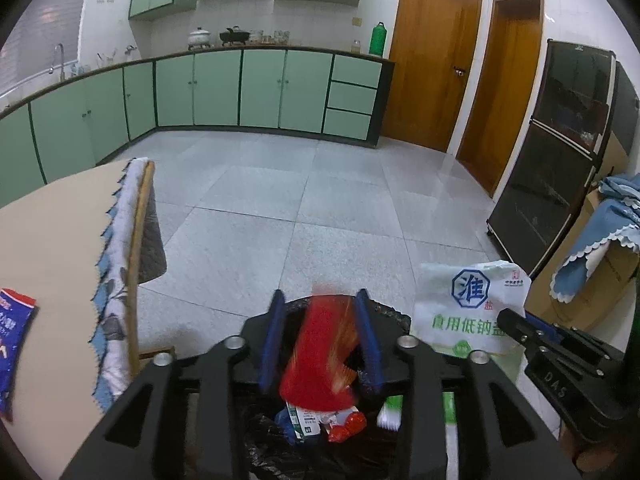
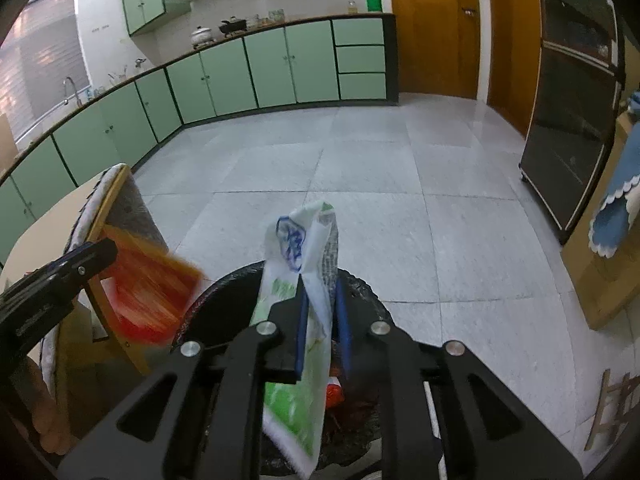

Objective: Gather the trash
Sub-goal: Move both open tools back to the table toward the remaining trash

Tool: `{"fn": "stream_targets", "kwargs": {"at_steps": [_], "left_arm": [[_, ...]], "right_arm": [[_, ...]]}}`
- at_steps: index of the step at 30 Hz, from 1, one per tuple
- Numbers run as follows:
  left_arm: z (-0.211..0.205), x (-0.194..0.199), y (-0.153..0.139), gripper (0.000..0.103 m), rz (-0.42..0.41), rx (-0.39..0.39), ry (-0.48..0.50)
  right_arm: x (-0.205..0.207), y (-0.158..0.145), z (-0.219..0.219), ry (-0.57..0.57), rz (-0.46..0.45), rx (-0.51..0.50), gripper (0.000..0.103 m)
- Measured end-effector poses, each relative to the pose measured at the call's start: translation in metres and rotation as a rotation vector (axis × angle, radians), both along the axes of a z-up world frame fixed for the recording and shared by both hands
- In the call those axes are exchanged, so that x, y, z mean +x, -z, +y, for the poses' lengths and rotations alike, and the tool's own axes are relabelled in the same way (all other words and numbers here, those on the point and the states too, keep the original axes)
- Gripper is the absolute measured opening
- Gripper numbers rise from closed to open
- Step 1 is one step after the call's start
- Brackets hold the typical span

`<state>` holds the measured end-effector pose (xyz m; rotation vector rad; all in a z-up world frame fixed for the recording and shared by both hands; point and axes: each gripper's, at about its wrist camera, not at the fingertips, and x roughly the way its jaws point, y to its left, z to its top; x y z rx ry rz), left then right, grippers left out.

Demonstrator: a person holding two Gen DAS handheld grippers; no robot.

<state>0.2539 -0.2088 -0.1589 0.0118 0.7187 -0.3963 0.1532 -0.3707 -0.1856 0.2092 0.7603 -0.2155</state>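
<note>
The grey tiled floor (image 1: 320, 208) is filling most of both views, with the fisheye bending it and cutting off the room's corners. Green cabinets (image 1: 260, 88) are running along the far wall under a counter whose pots are too small to make out. Two wooden doors (image 1: 432, 60) are standing to the right, and a dark glass cupboard (image 1: 560, 140) is showing only dim shapes inside. A table (image 1: 52, 232) with a beige top and fringed cloth is being cut off at the left, a blue packet (image 1: 14, 340) lying half out of frame on it. The bin (image 1: 384, 312), lined in black, is sitting on the floor just beside the table and is mostly hidden behind the tongs; scraps (image 1: 320, 424) are lying in it, hard to identify. The left gripper (image 1: 320, 296) is hovering over the bin with its jaws partly apart; a red wrapper (image 1: 320, 352) is passing between them, smeared by blur while the pads stay sharp, so it is looking loose and not pinched. The right gripper (image 2: 320, 280) is hanging over the same bin with narrow jaws; a salt bag (image 2: 298, 272) is standing between them, lying against one pad, but whether the other pad is pressing on it cannot be told.
</note>
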Motion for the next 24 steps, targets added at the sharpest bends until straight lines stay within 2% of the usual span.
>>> {"fn": "stream_targets", "kwargs": {"at_steps": [5, 7, 10, 13, 15, 17, 20, 24], "left_arm": [[0.002, 0.004, 0.001, 0.041, 0.022, -0.015, -0.008], [0.010, 0.005, -0.003, 0.042, 0.017, -0.028, -0.024], [0.024, 0.003, -0.014, 0.045, -0.011, -0.038, -0.047], [0.045, -0.001, -0.028, 0.054, -0.043, -0.047, -0.065], [0.061, -0.006, -0.037, 0.064, -0.072, -0.047, -0.080], [0.080, -0.013, -0.046, 0.072, -0.099, -0.048, -0.105], [0.122, -0.025, -0.062, 0.079, -0.139, -0.063, -0.164], [0.190, -0.047, -0.076, 0.081, -0.197, -0.026, -0.280]], "right_arm": [[0.003, 0.009, -0.007, 0.026, 0.008, 0.022, 0.035], [0.003, 0.012, -0.009, 0.026, 0.018, 0.032, 0.036], [0.000, 0.009, -0.005, 0.027, 0.022, 0.026, 0.043], [-0.004, -0.003, 0.005, 0.026, 0.000, 0.016, 0.064], [-0.007, -0.015, 0.019, 0.021, -0.030, -0.009, 0.084], [-0.011, -0.027, 0.034, 0.012, -0.064, -0.034, 0.092], [-0.012, -0.046, 0.061, -0.023, -0.108, -0.024, 0.095], [-0.009, -0.065, 0.104, -0.093, -0.153, 0.013, 0.095]]}}
